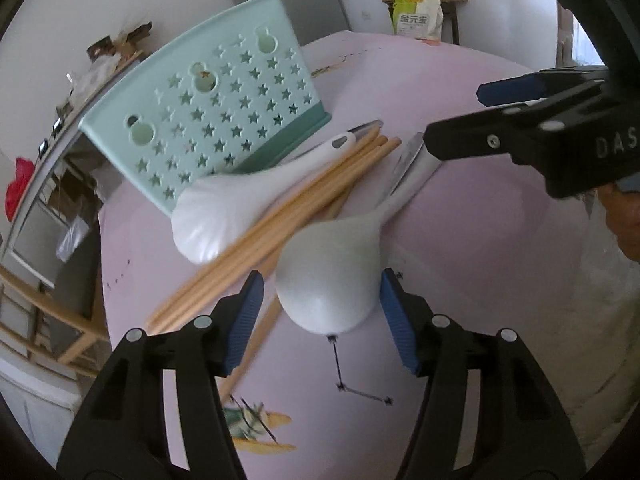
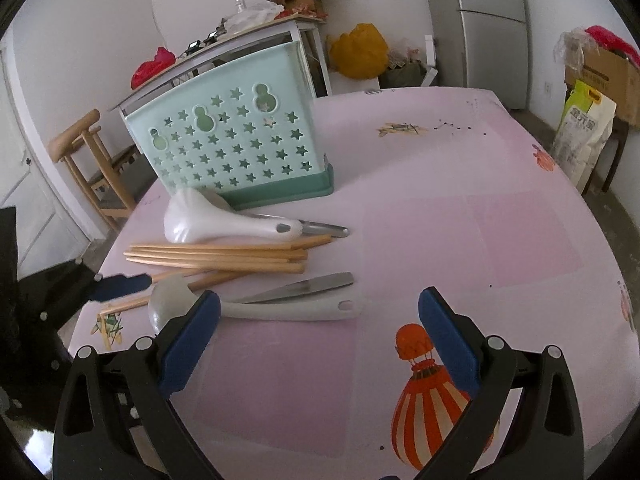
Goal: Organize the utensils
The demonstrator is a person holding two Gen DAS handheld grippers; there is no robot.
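Note:
A mint green utensil holder (image 1: 212,108) with star cutouts stands on the pink table (image 1: 480,240); it also shows in the right wrist view (image 2: 232,148). In front of it lie a white spoon (image 1: 240,204), several wooden chopsticks (image 1: 280,220), a metal utensil (image 2: 304,286) and a second white spoon (image 1: 332,276). My left gripper (image 1: 322,320) is open with the bowl of the second spoon between its jaws, not clamped. My right gripper (image 2: 320,336) is open above the table, near that spoon's handle (image 2: 296,310); it also shows in the left wrist view (image 1: 456,120).
A wooden chair (image 2: 92,160) and a cluttered white shelf (image 2: 240,40) stand past the table's far left edge. A fridge (image 2: 492,20), a cardboard box (image 2: 604,76) and a rice bag (image 2: 584,136) are at the right. The tablecloth has a balloon print (image 2: 432,392).

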